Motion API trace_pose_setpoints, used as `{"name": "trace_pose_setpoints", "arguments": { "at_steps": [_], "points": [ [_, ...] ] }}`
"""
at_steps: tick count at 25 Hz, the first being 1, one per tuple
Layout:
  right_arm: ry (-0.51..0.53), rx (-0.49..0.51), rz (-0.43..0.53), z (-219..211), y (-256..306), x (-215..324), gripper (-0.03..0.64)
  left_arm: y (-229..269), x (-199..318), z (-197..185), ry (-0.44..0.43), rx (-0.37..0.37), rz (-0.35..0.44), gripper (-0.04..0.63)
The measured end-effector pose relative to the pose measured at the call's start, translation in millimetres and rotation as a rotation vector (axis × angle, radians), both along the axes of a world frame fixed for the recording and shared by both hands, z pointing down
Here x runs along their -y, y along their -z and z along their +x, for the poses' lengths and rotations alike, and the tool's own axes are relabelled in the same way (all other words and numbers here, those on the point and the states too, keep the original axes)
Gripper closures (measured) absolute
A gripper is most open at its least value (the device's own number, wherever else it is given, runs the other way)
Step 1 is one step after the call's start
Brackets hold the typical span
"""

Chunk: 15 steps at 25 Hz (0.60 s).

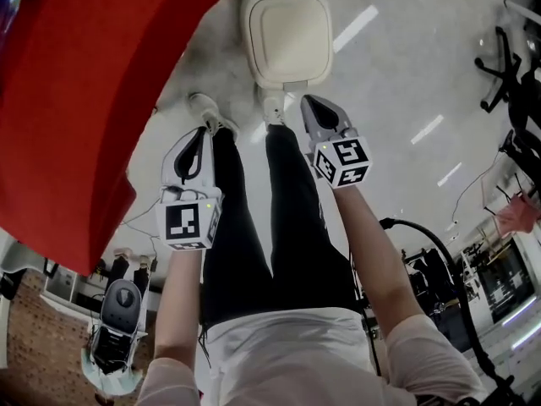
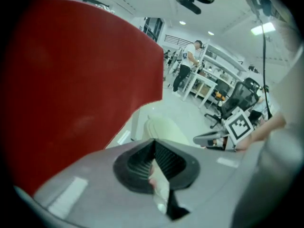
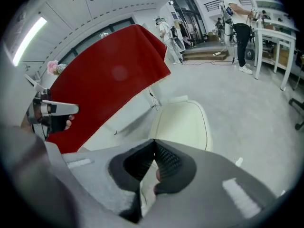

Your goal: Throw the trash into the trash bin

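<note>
Your left claw (image 1: 203,135) has its two pads pressed together tip to tip; in the left gripper view (image 2: 153,142) a thin pale strip shows just below the closing point, and I cannot tell what it is. Your right claw (image 1: 311,104) is also closed, the pads meeting at the tip in its own view (image 3: 153,142). Both claws point down and forward over the grey floor (image 1: 406,66), one at each side of your legs. The trash bin (image 1: 286,32), cream and closed on top, stands on the floor just in front of your shoes (image 1: 207,108), between the lines of the two claws. A red cloth (image 1: 76,100) hangs at your left, near the bin.
</note>
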State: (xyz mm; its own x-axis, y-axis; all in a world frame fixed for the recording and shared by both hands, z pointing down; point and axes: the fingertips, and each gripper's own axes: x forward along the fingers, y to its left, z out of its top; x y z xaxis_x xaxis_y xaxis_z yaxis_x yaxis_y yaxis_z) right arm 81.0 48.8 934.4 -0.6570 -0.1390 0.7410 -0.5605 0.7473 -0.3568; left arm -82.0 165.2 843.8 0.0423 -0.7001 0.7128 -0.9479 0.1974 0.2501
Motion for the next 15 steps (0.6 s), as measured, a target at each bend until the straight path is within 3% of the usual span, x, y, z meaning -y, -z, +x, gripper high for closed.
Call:
{"name": "trace_pose_setpoints", "arguments": {
  "at_steps": [6,15],
  "points": [
    [-0.029,-0.073,-0.026,8,-55,-5,0.618,-29,5,1,-0.006,-0.008,-0.018,0.591],
    [-0.083,-0.264,-0.076,27,-124,-25,0.617,-51,-11,5,-0.015,-0.011,-0.031,0.591]
  ]
}}
